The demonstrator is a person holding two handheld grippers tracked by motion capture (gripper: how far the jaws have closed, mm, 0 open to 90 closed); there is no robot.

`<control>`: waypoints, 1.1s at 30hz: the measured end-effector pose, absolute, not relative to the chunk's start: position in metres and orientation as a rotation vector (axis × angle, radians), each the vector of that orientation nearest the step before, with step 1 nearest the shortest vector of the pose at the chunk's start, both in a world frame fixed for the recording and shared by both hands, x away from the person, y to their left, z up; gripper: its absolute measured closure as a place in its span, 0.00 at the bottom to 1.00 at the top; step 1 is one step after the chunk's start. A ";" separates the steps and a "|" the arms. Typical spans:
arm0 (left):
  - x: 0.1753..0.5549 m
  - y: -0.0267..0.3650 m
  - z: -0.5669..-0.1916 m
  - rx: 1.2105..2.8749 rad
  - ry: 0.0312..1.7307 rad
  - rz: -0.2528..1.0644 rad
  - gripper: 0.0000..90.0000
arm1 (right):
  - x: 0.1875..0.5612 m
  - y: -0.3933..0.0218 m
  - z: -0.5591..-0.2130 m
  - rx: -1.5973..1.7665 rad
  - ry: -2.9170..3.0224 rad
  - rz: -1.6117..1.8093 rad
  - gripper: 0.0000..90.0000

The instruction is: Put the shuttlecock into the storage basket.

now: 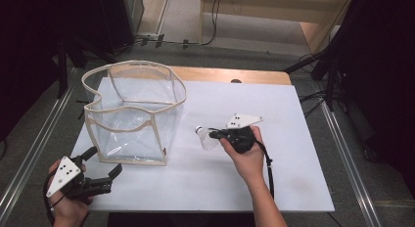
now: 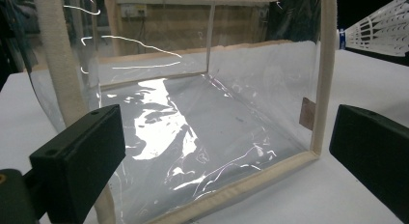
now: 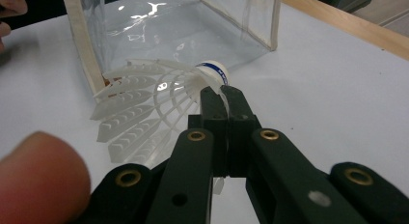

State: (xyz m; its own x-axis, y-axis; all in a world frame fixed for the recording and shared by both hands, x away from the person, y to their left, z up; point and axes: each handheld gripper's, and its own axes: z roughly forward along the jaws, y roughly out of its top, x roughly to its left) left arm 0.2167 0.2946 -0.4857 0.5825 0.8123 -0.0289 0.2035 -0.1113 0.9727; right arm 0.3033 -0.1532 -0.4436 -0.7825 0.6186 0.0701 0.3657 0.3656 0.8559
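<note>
A white plastic shuttlecock (image 1: 204, 137) hangs just above the white table, right of the bag. My right gripper (image 1: 214, 135) is shut on its feather skirt; in the right gripper view the shuttlecock (image 3: 149, 103) lies sideways with its cork tip (image 3: 215, 69) pointing toward the bag, the right gripper (image 3: 222, 91) pinching the skirt near the cork. A clear plastic bag (image 1: 132, 112) with cream fabric trim stands open-topped at the table's left. My left gripper (image 1: 105, 172) is open near the table's front-left corner, its jaws spread before the bag's (image 2: 202, 122) lower front edge. The shuttlecock (image 2: 381, 28) shows at upper right there.
The white table top (image 1: 293, 153) has a wooden strip (image 1: 235, 74) along its far edge. Black stands and cables (image 1: 323, 65) flank the table on both sides. A small brown tag (image 2: 306, 113) sits on the bag's lower corner.
</note>
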 end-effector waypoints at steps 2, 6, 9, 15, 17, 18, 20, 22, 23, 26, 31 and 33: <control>0.216 0.294 -0.486 1.643 0.862 0.649 0.00 | 0.303 -0.152 -0.441 0.867 2.362 1.383 0.97; 0.216 0.293 -0.486 1.640 0.856 0.652 0.00 | 0.303 -0.152 -0.435 0.855 2.360 1.381 0.97; 0.215 0.293 -0.486 1.648 0.854 0.655 0.00 | 0.304 -0.152 -0.431 0.848 2.353 1.388 0.97; 0.216 0.291 -0.487 1.656 0.846 0.649 0.00 | 0.305 -0.155 -0.421 0.841 2.339 1.401 0.97; 0.215 0.291 -0.488 1.658 0.847 0.648 0.00 | 0.306 -0.155 -0.419 0.841 2.333 1.404 0.97; 0.216 0.291 -0.488 1.659 0.846 0.649 0.00 | 0.306 -0.155 -0.417 0.834 2.331 1.403 0.97; 0.216 0.291 -0.488 1.659 0.846 0.649 0.00 | 0.307 -0.154 -0.415 0.831 2.328 1.409 0.97; 0.216 0.291 -0.488 1.659 0.846 0.649 0.00 | 0.307 -0.154 -0.412 0.830 2.330 1.407 0.97; 0.216 0.292 -0.488 1.663 0.847 0.650 0.00 | 0.308 -0.153 -0.411 0.826 2.327 1.408 0.97; 0.216 0.292 -0.489 1.658 0.846 0.648 0.00 | 0.309 -0.152 -0.408 0.821 2.325 1.414 0.97; 0.216 0.292 -0.489 1.659 0.848 0.647 0.00 | 0.311 -0.150 -0.402 0.807 2.323 1.420 0.97; 0.216 0.292 -0.489 1.658 0.848 0.646 0.00 | 0.312 -0.149 -0.400 0.803 2.322 1.423 0.97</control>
State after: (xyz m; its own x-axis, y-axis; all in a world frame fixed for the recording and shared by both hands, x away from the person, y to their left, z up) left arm 0.2161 0.2920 -0.4891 0.5934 0.8048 -0.0128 0.2007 -0.1326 0.9706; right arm 0.3115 -0.1488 -0.3999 -0.7984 0.6012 0.0342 0.3033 0.3524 0.8853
